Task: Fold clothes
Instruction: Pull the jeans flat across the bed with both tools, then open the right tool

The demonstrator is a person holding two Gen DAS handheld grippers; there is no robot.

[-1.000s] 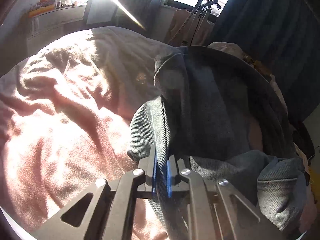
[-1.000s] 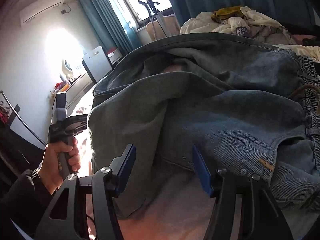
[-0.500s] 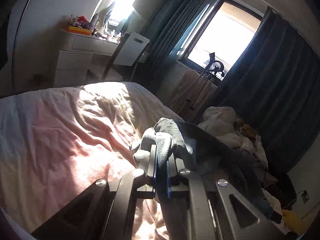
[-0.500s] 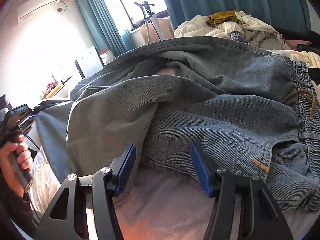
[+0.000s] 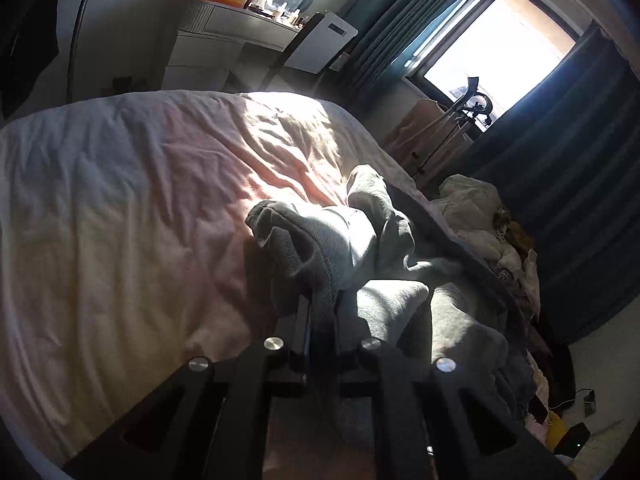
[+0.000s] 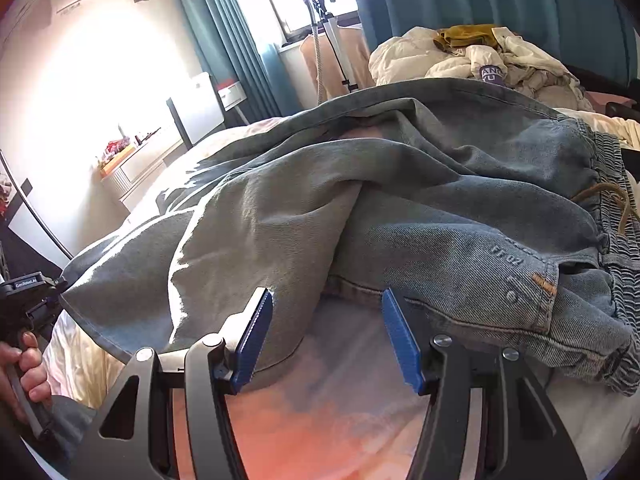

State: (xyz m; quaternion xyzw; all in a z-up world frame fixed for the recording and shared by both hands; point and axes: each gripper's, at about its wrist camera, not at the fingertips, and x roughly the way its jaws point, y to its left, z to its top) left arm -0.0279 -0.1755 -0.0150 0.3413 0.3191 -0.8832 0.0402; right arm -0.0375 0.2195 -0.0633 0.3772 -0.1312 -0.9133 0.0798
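Holding the jeans (image 6: 400, 200) leg end clenched in my left gripper (image 5: 322, 312) above the bed (image 5: 120, 220) – right gripper (image 6: 326, 336) released, hovering at the crotch seam – mid-fold, next I'd guess laying that leg across toward the waistband.

The left gripper (image 5: 320, 312) is clamped tight on cloth, while the right gripper (image 6: 326, 336) stands half open, holding nothing.
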